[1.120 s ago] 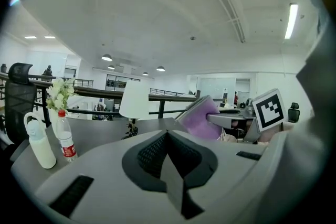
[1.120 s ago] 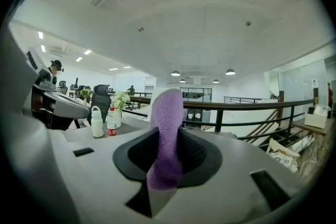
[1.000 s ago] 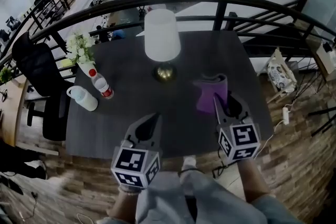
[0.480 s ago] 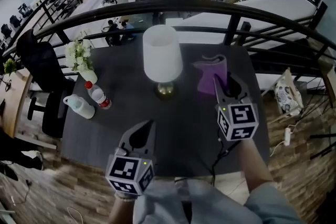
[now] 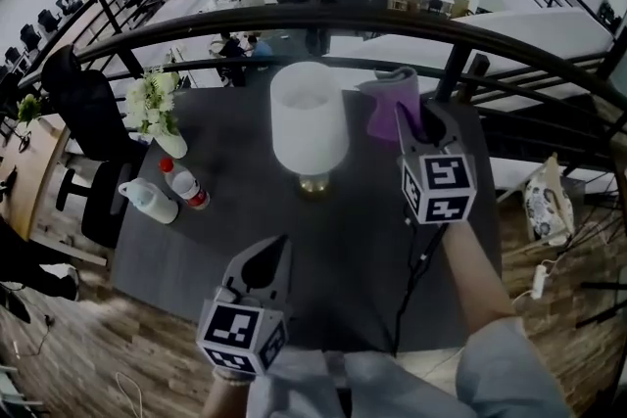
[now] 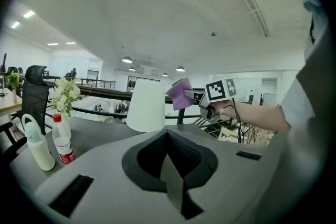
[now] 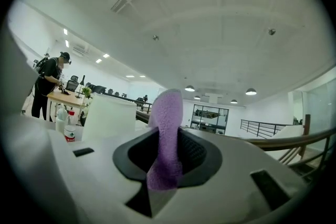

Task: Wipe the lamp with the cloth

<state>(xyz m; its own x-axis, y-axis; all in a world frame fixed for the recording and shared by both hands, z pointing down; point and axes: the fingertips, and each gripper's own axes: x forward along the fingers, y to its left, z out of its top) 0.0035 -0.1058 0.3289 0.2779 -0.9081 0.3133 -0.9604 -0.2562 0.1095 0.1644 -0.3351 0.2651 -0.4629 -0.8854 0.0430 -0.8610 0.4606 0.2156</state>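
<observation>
The dark table (image 5: 333, 240) lay below me, with the white lamp (image 5: 309, 117) upright near its far middle. My left gripper (image 5: 277, 248) hung low over the near side, jaws pressed together on nothing. My right gripper (image 5: 416, 117) was held high just beside the shade, pinching the purple cloth (image 5: 390, 101), which stood up from its jaws.

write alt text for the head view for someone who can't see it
Seen from above, the right gripper holds a purple cloth up beside the top of a white lamp on a dark table. The left gripper hangs shut and empty nearer the person; flowers, a bottle and a white jug stand at the table's left.
</observation>
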